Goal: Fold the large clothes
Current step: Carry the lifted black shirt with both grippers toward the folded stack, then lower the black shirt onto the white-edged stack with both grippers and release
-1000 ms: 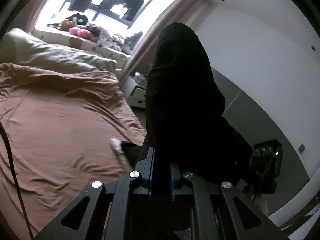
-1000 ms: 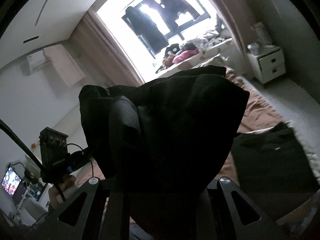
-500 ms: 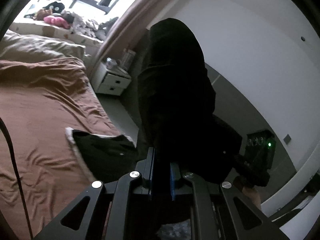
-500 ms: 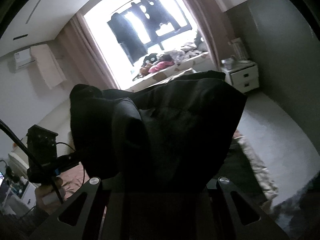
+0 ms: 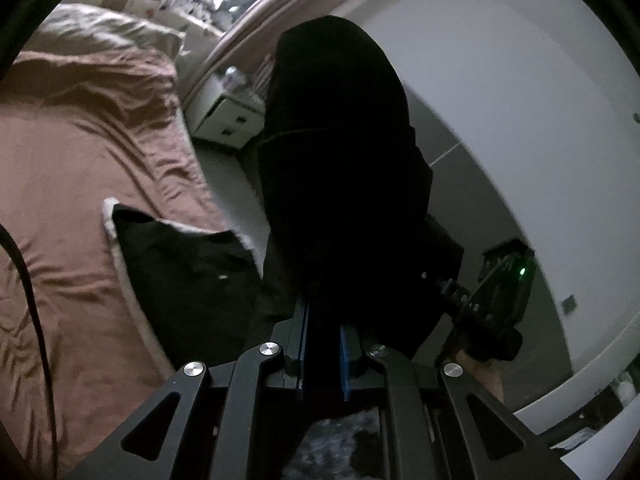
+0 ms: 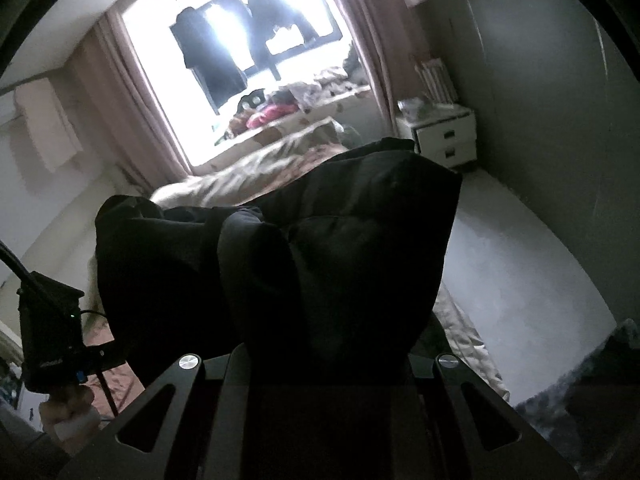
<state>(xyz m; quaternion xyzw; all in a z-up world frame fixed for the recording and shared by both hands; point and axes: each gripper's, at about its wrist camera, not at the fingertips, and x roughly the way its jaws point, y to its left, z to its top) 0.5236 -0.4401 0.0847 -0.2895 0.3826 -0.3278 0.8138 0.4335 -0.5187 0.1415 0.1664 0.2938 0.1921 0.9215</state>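
Observation:
A large black garment (image 5: 340,168) hangs in the air between my two grippers. My left gripper (image 5: 324,344) is shut on one edge of it, and the cloth stands up over the fingers. My right gripper (image 6: 320,344) is shut on another part of the same garment (image 6: 320,248), which bunches over the fingers and hides them. A second black garment (image 5: 188,272) with a white edge lies flat on the brown bed (image 5: 80,168), below and left of the held one. The right gripper's body (image 5: 500,292) shows in the left wrist view.
A white nightstand (image 6: 444,136) stands by the bed's far right corner. Grey floor (image 6: 512,264) runs along the bed's right side. A bright window (image 6: 240,40) with hanging clothes is at the far end. A black cable (image 5: 36,320) crosses the bed.
Both grippers have swung to the right with the black garment held up. The bed has slid left in view, and the second black garment and the floor have come into sight.

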